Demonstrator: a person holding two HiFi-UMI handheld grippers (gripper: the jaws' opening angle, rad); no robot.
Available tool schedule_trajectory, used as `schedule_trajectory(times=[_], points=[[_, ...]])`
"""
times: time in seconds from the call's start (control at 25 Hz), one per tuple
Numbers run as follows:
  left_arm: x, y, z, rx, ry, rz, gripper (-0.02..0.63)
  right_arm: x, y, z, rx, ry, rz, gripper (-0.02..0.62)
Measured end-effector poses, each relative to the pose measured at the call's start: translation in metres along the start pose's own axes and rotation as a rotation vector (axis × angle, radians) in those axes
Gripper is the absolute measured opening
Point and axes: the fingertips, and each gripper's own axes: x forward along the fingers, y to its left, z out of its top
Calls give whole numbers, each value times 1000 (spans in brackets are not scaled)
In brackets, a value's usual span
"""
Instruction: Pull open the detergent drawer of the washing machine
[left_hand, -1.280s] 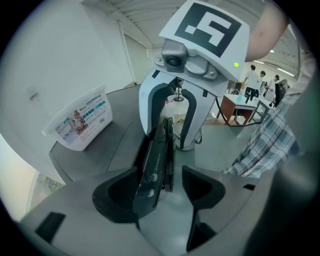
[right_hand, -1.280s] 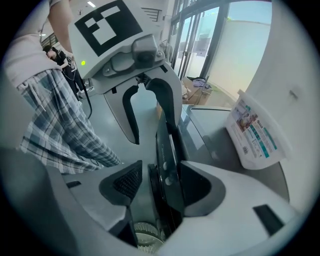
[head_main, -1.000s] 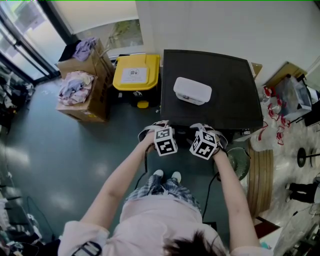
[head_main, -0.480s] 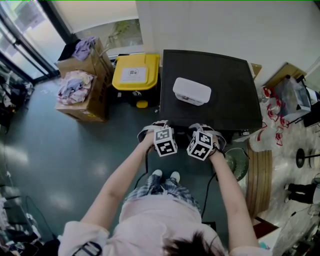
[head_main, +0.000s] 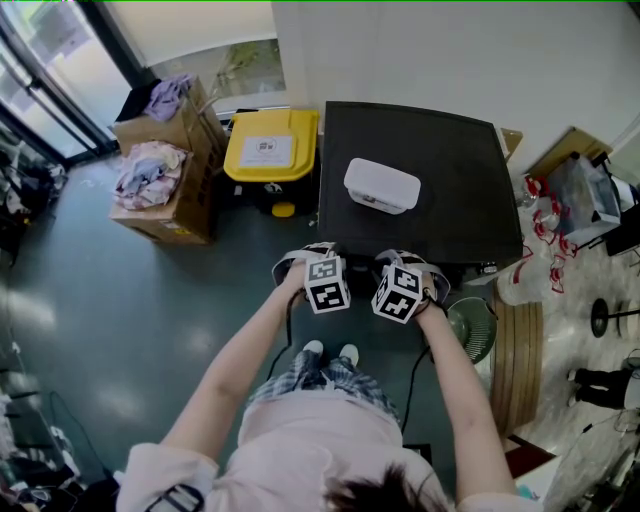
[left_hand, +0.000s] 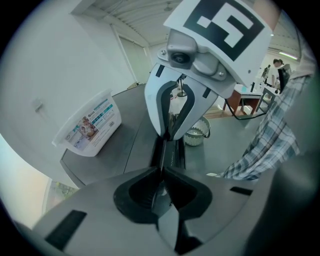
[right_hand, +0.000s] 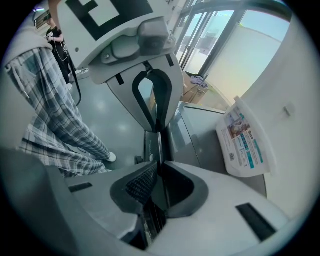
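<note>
As empty claws (left_hand: 161, 172) (right_hand: 159, 172) close, outstretched arms (head_main: 235, 375) (head_main: 460, 385) converge downward.

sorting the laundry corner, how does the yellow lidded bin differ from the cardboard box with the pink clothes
The yellow-lidded bin is shut, with a white label on its lid; the cardboard box is open and heaped with clothes. The bin stands right beside the washing machine; the box is further left. Both sit on the floor.

left tongs (left_hand: 167, 136), right tongs (right_hand: 159, 129), jaws just closed, nothing between
</note>
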Motion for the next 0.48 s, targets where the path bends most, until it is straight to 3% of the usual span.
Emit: schedule_trajectory(times=[0.48], points=[[-5, -7, -2, 18, -1, -10, 57, -3, 9, 4, -16, -3, 15, 55]])
